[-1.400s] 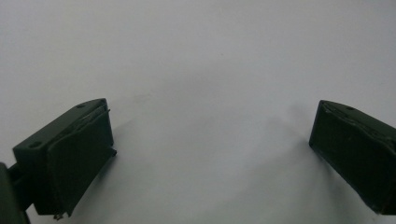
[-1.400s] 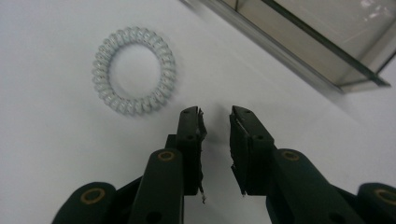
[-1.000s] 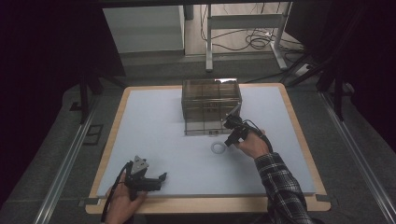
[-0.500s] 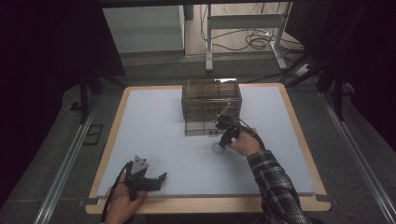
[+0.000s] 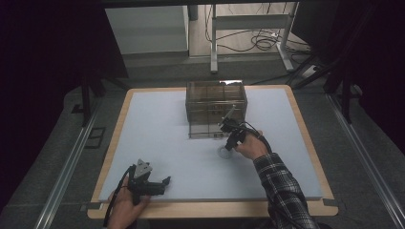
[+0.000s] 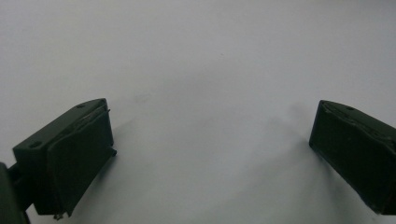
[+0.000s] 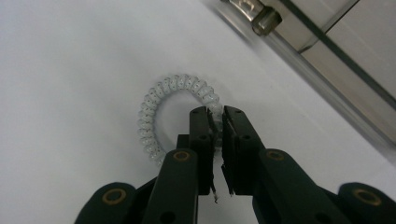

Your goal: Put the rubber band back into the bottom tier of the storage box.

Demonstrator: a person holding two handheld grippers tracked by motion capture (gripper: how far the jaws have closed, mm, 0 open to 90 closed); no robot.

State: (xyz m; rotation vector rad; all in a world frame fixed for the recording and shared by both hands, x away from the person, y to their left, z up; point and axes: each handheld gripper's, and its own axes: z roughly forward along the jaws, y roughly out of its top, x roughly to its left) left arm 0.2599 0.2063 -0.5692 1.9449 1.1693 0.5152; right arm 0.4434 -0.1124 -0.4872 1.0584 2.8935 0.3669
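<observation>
A clear spiral hair tie (image 7: 152, 116) lies flat on the white table top (image 5: 162, 138), just in front of a smoky see-through drawer box (image 5: 216, 107). My right gripper (image 7: 215, 114) points down at it. Its jaws have just been closing and now pinch the near right part of the coil between the pads. In the high view the right gripper (image 5: 225, 148) sits over the hair tie (image 5: 221, 153). My left gripper (image 5: 162, 182) rests near the front left edge, jaws wide apart. In its own view the left gripper (image 6: 210, 154) has bare table between the pads.
The drawer box (image 7: 336, 56) stands close on the right gripper's far side, with a metal knob (image 7: 259, 14) on its front. A wooden rim (image 5: 215, 210) borders the table. Beyond the far edge are a desk frame and cables on the floor.
My right gripper has come from beside the box down and to the left onto the hair tie, and its jaws have closed on the coil. The left gripper has not moved.
</observation>
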